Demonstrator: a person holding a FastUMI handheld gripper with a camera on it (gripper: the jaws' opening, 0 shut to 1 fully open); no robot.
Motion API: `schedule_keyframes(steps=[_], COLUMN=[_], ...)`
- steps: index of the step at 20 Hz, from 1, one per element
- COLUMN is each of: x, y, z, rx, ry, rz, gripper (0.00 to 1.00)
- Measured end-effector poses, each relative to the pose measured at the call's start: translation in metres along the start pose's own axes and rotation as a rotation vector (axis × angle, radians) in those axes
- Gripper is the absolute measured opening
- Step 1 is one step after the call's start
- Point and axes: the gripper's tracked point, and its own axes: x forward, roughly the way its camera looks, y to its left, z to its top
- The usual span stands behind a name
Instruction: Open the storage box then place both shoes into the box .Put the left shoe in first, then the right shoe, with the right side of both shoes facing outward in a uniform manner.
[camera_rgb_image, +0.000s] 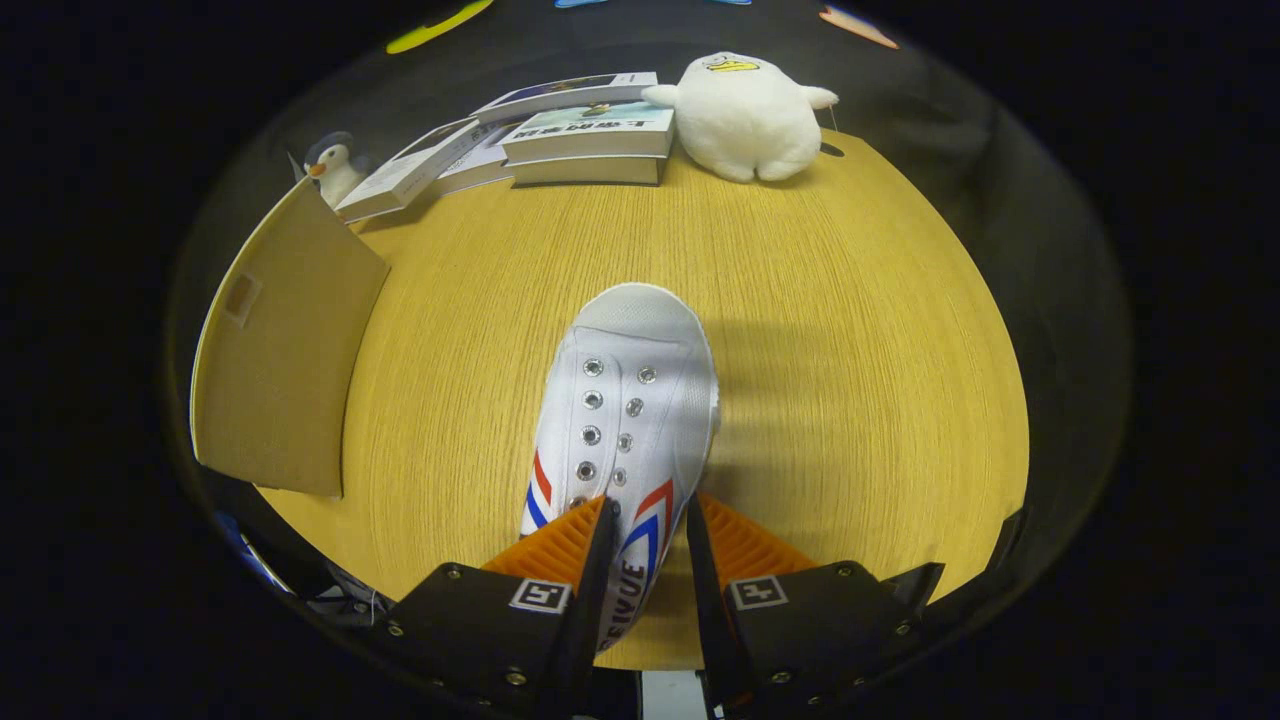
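Observation:
A white canvas shoe with metal eyelets and red and blue stripes points away from me, toe out over the wooden table. My gripper is shut on the shoe's side wall near the heel, one finger inside the opening and one outside, and the shoe seems lifted a little off the table. To the left stands the raised brown cardboard flap of the storage box, with a small cut-out handle in it. The box's inside is hidden.
At the table's far edge lie several books, with a white plush duck to their right and a small penguin toy to their left. Bare wood stretches to the right of the shoe.

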Motion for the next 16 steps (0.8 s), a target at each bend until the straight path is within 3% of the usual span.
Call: schedule_keyframes(steps=[2,4,5,6,16], x=[-0.002,-0.002,-0.002,-0.002,-0.038], y=[-0.008,-0.008,-0.01,-0.01,0.015], z=[0.001,-0.002,0.001,0.004,0.02], rx=[-0.007,0.037,0.071,0.098,0.249], ry=[-0.023,-0.018,-0.036,-0.043,-0.089], rz=[-0.028,-0.009,-0.024,-0.019,0.106], gripper=[0.44,0.18,0.18,0.01,0.01])
